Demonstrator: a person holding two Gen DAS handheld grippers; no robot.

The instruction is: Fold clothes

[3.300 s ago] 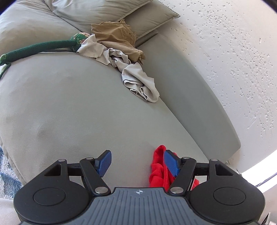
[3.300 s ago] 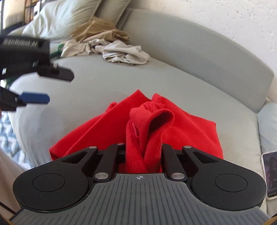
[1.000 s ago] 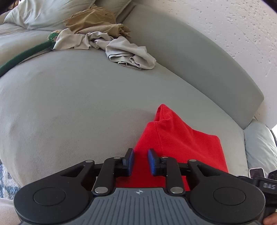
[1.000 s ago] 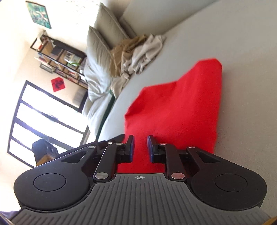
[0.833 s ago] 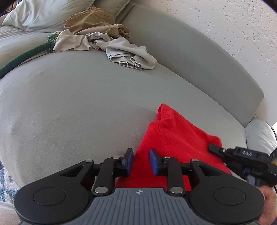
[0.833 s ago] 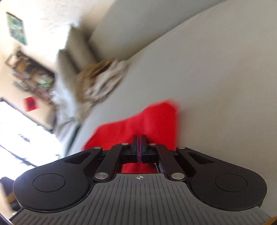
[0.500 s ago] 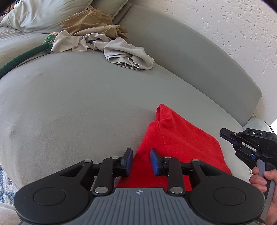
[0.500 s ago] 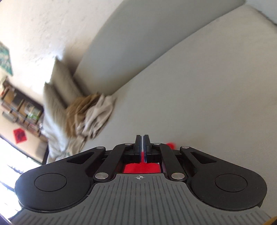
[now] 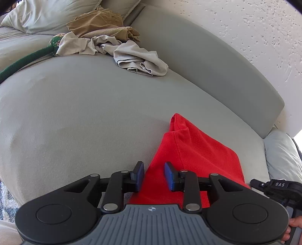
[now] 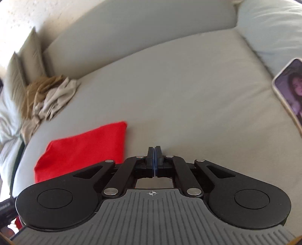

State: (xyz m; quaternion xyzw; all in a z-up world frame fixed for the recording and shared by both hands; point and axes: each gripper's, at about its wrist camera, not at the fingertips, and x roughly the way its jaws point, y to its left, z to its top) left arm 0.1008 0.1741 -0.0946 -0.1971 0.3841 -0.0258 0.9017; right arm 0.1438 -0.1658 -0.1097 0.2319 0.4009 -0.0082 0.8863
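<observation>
A red garment (image 9: 198,150) lies folded flat on the grey sofa seat (image 9: 85,113). My left gripper (image 9: 154,170) hovers over the garment's near left edge, pads a little apart; the red cloth shows between them but they do not press on it. My right gripper (image 10: 154,158) is shut with nothing between its pads, over bare seat just right of the red garment (image 10: 81,148). In the left wrist view the right gripper (image 9: 273,188) shows at the right edge, held by a hand (image 9: 294,224).
A heap of beige and tan clothes (image 9: 105,37) lies at the far end of the seat, beside a green rope-like thing (image 9: 24,60) and pillows (image 9: 47,15). A phone (image 10: 290,94) rests at the seat's right edge by a pale cushion (image 9: 281,152).
The right gripper let the red garment's edge go, shut empty and swung right, off the garment onto bare seat. The left gripper kept still, its jaws barely wider.
</observation>
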